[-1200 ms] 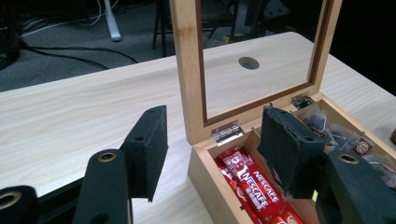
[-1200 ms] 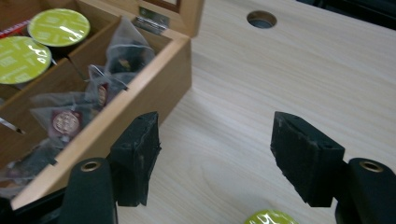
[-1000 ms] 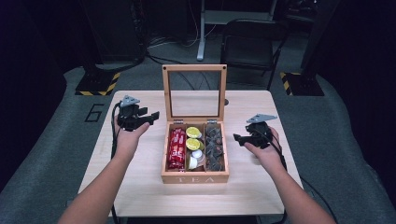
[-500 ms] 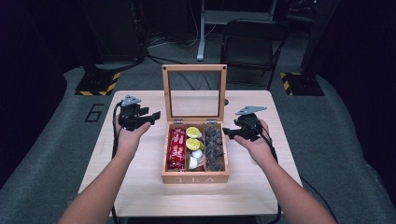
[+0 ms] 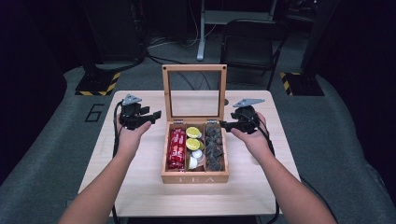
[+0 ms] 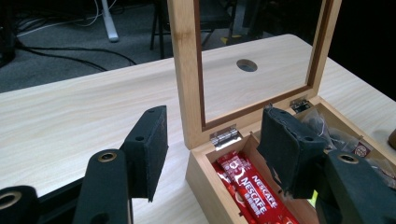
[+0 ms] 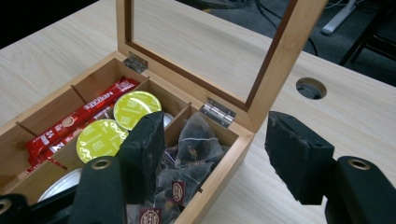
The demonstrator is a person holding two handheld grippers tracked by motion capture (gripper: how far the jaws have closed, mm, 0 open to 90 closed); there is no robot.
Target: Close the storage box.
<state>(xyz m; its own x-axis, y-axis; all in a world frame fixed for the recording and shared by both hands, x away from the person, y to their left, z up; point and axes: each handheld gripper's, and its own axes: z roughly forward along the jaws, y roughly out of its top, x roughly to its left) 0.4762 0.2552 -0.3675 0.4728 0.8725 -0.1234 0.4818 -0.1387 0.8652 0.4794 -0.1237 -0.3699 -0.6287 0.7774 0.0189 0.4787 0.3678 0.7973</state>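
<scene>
box: wooden tea box (image 5: 195,176) sits mid-table (image 5: 140,196), "TEA" on the front wall facing me. Glass-pane lid (image 5: 194,91) stands upright on its rear hinges, so it's fully open.
contents: 3 compartments. Left holds red Nescafe sticks (image 5: 177,148), middle has yellow-lidded capsules (image 5: 193,138) plus a couple of white ones, right has pyramid tea bags (image 5: 215,147). All look packed, nothing lying out on the table.
L gripper: left gripper (image 5: 155,115) hovers just beside the box's rear left corner. Jaws abt half apart, nothing between them. In the left gripper view the jaws frame the left hinge and lid post w/o touching.
R gripper: right gripper (image 5: 225,124) is at the rear right corner, over the tea-bag side near the right hinge. Jaws abt half apart, empty; one jaw over the compartment, the other outside the wall.
progress: I judge early. Lid up, but nothing grasped or taken out.
left to do: either pick an item or grip the lid frame and swing it shut. Can't tell which yet; both grippers flank the lid, so closing looks likelier.
</scene>
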